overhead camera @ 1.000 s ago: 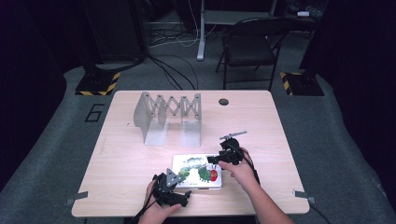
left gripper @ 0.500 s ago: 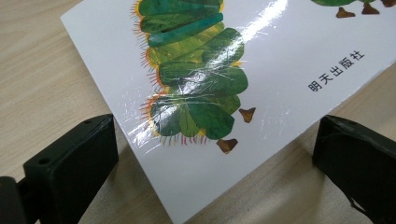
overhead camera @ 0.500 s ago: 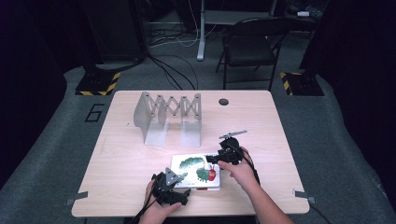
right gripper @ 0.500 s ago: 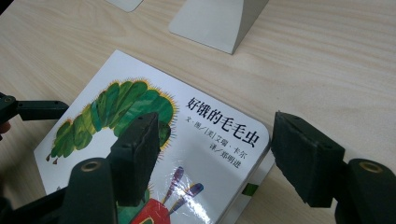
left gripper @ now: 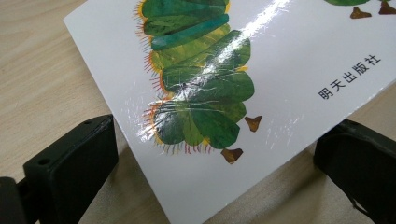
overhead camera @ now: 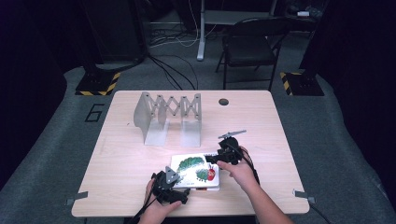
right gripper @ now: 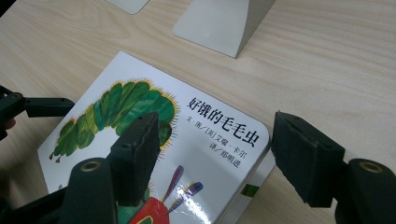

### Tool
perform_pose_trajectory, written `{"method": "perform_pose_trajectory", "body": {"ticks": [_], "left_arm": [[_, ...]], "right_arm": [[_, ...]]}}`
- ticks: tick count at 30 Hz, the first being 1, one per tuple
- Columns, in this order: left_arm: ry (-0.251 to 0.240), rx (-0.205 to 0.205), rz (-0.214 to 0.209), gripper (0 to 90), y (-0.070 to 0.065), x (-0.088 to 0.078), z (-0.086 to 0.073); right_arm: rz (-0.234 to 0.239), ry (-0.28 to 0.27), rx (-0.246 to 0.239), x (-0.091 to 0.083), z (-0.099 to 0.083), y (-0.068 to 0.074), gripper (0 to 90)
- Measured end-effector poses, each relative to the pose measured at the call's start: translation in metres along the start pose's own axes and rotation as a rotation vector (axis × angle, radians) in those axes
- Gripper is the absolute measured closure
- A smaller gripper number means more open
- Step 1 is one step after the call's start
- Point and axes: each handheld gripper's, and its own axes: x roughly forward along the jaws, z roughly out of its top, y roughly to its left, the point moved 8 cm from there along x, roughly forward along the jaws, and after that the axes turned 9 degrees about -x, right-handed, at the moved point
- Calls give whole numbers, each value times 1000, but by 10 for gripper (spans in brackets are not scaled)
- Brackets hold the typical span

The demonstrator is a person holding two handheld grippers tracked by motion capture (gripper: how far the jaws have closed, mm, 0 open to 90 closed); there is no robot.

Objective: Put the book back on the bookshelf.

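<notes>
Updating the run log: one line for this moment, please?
left gripper: open, straddling book corner | right gripper: open over book's other end | bookend rack: behind, untouched

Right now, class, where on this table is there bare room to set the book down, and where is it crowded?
Free: the left side of the table, between its left edge and the rack; also the right strip past the right tool, and the far right corner around the hole. Crowded: the near middle, where the book lies between the left tool and the right tool.
</notes>
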Motion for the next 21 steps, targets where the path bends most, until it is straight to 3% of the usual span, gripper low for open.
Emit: {"method": "perform_pose_trajectory", "body": {"ticks": [6, 10, 12, 16, 21], "left_arm": [[13, 0, 11, 0, 0, 0, 1], [12, -7, 21, 0, 0, 0, 1], [5, 25, 38, 2, 1, -1, 2], [-13, 53, 65, 2, 0, -2, 4], [-17, 67, 55, 21, -2, -3, 4]], "right_arm": [[-7, -14, -25, 1, 2, -1, 324], [1, -13, -13, 0, 2, 2, 326], [3, -12, -18, 0, 2, 1, 327], [5, -4, -9, 1, 0, 1, 329], [6, -6, -11, 1, 0, 1, 329]]}}
